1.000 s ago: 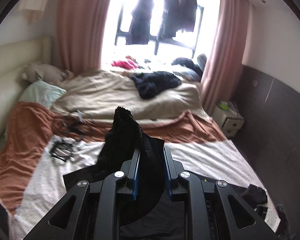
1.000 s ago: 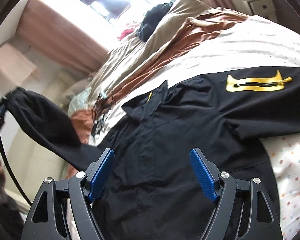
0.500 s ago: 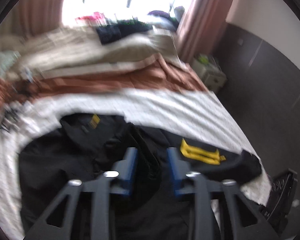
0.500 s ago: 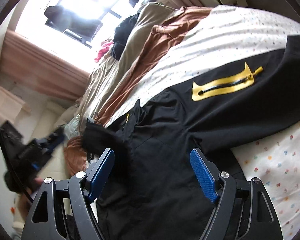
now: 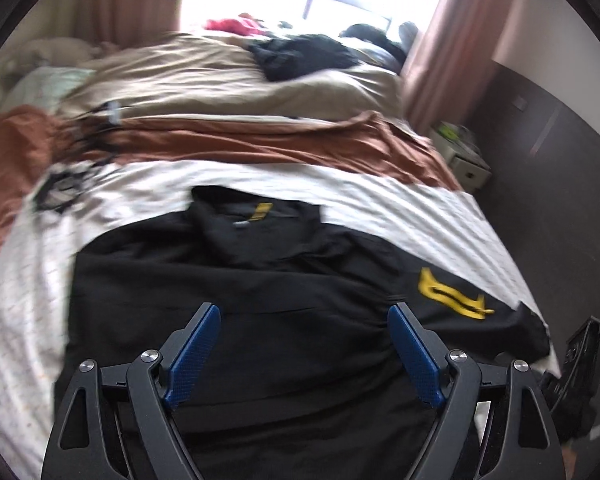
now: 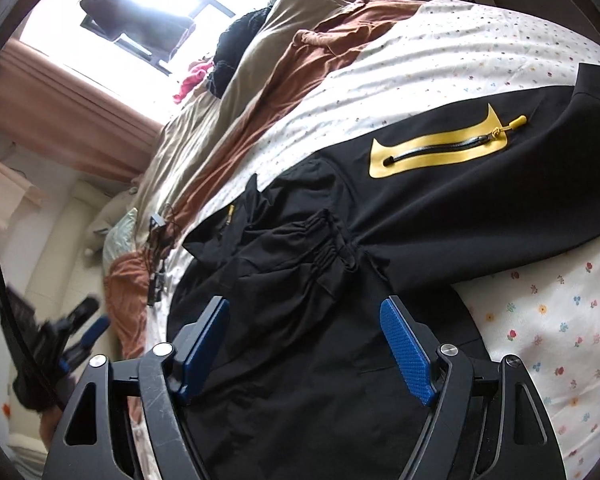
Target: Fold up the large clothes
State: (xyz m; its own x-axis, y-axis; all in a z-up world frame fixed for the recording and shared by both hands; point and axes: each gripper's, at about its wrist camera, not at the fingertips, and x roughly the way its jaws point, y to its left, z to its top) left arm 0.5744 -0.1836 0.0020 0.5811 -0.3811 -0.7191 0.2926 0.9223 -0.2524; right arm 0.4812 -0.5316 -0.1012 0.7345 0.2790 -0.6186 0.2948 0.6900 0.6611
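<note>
Black jacket (image 5: 284,300): lay spread flat across the bed's (image 5: 412,216) foot end, one sleeve folded over its body. Left gripper (image 5: 304,344), right gripper (image 6: 302,344): fingers wide apart, empty, above the jacket.

The jacket (image 6: 320,360) is black, with a yellow pocket patch (image 6: 440,148) around a black zip and a small yellow tab (image 5: 261,212) at its collar. Under the jacket, the sheet (image 6: 560,320) is white with small coloured flowers. Beyond the sheet lie a rust-brown blanket (image 5: 240,146) and a beige duvet (image 5: 204,80). Both tools (image 5: 304,342) (image 6: 303,334) are black with blue pads (image 6: 406,350). Curtains (image 5: 440,40) are dusty pink
</note>
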